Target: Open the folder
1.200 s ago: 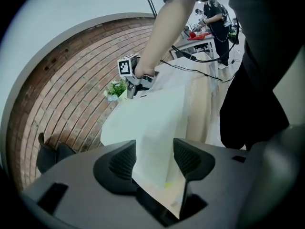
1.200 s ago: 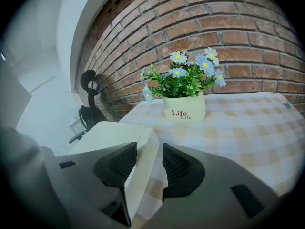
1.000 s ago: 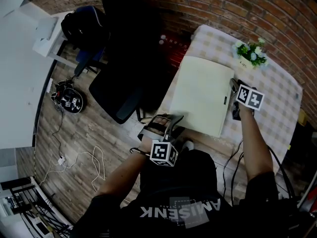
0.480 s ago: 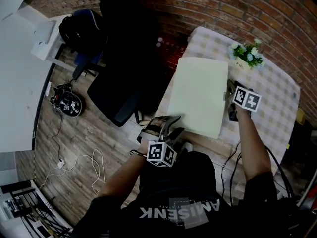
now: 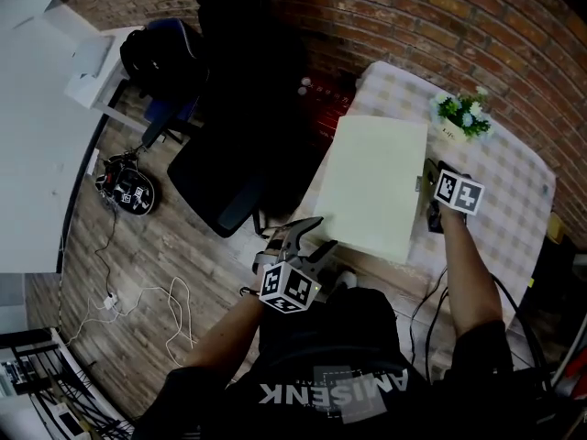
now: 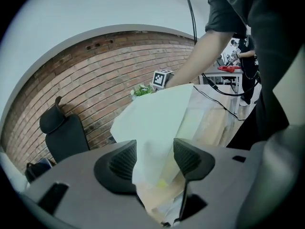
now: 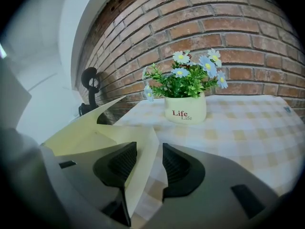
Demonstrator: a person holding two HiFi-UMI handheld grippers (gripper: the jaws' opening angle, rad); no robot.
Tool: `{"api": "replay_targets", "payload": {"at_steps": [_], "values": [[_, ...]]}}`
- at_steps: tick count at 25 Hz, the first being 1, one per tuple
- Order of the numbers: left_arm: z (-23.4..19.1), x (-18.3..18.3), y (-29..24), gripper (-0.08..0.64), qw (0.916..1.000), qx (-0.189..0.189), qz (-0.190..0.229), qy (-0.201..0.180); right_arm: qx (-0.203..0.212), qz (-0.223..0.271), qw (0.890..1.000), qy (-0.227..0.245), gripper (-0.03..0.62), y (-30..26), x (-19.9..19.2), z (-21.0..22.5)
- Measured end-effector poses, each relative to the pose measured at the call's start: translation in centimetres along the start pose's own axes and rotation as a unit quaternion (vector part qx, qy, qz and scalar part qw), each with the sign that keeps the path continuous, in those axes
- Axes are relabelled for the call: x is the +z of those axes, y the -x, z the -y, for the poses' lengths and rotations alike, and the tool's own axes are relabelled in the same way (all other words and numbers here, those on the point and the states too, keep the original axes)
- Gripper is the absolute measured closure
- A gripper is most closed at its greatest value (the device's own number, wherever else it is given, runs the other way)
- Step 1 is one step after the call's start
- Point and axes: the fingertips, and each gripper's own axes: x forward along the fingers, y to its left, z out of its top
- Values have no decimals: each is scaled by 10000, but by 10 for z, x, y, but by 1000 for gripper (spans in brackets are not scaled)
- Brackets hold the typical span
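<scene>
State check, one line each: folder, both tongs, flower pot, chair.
folder, lying on the table, not opened out; one cover corner lifted by the right tongs.
left tongs, jaws apart, folder's near corner between them, not pinched.
right tongs, jaws apart, cover edge between them, leaning on one pad only.
flower pot, upright on the table.
chair, upright beside the table.

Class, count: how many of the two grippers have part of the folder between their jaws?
2. The left gripper has the near left corner of the folder between its jaws. The right gripper has the folder's right edge between its jaws. Neither is hidden.
</scene>
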Motion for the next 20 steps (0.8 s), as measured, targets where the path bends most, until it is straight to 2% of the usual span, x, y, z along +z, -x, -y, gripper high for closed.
{"api": "replay_targets", "payload": {"at_steps": [2, 3, 6, 8, 14, 20], "values": [[-1, -8, 3, 310, 10000, 60, 72, 33, 29, -30, 10000, -38, 391, -1, -1, 0], [-2, -13, 5, 310, 9997, 73, 133, 169, 55, -51, 9999, -92, 391, -1, -2, 0], [-12, -21, 10, 310, 9941, 138, 314, 1027, 128, -130, 9996, -225, 391, -2, -3, 2], [-17, -26, 14, 310, 9899, 260, 366, 1348, 144, -171, 9997, -130, 391, -3, -3, 2], [-37, -27, 31, 310, 9805, 406, 597, 1829, 159, -323, 9992, 200, 393, -2, -1, -2], [-50, -48, 41, 310, 9678, 793, 634, 2304, -35, -363, 9984, 420, 402, -3, -1, -5]]}}
